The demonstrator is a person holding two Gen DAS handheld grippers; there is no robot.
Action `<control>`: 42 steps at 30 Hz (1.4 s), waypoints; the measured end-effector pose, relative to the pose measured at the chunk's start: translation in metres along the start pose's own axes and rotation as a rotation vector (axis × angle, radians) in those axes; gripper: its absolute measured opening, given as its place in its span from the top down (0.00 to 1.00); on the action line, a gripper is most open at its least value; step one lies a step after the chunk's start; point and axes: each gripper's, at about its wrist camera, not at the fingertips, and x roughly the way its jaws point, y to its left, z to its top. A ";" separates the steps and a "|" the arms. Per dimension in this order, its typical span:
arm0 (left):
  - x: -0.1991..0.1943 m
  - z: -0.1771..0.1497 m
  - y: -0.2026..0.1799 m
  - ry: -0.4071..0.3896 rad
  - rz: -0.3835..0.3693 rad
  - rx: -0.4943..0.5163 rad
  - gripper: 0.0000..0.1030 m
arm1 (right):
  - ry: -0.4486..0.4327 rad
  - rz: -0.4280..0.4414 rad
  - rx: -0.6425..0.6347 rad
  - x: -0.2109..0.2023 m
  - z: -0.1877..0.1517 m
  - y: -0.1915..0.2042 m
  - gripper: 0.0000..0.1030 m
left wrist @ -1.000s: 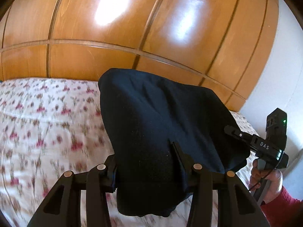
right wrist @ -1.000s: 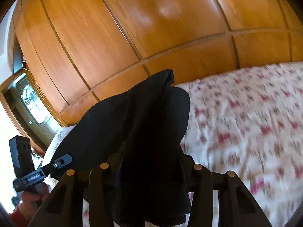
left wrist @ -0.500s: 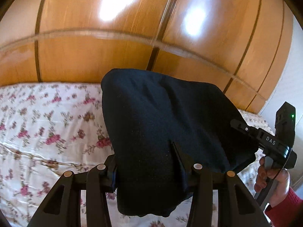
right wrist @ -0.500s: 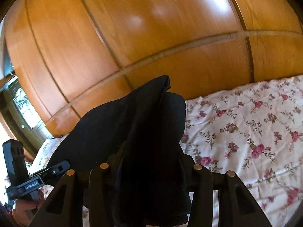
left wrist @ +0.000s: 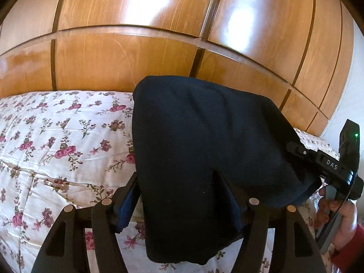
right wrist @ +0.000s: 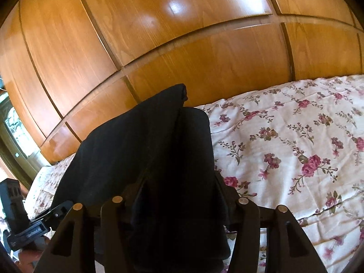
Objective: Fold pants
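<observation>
Dark navy pants [left wrist: 204, 141], folded into a thick bundle, hang between my two grippers just above the floral bedspread [left wrist: 56, 136]. My left gripper [left wrist: 176, 182] has its jaws opening: its left pad [left wrist: 126, 207] stands clear of the cloth with bedspread showing in the gap, and the pants still drape over the right finger. In the right wrist view the pants [right wrist: 141, 141] fill my right gripper [right wrist: 179, 182]; its jaws are opening too, but the cloth still touches both fingers. Each gripper also shows in the other's view: right gripper [left wrist: 327, 166], left gripper [right wrist: 34, 227].
A glossy wooden wardrobe wall [left wrist: 136, 56] rises directly behind the bed. A person's hand [left wrist: 341, 218] in a red sleeve [left wrist: 350, 250] holds the right gripper at the bed's right edge. A window or mirror [right wrist: 13, 132] shows at far left.
Both grippers have come down and forward toward the bed with the pants. The left jaws have widened, leaving a gap beside the left pad; the right jaws have spread slightly.
</observation>
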 end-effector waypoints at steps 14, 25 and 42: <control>-0.016 -0.002 -0.008 -0.037 0.147 -0.003 0.18 | -0.097 -0.222 -0.194 -0.016 -0.006 0.038 0.29; -0.070 -0.026 -0.025 -0.099 0.218 -0.017 0.18 | -0.104 -0.214 -0.200 -0.067 -0.034 0.072 0.07; -0.177 -0.072 -0.044 -0.123 0.332 -0.073 0.18 | -0.055 -0.250 -0.168 -0.156 -0.093 0.116 0.01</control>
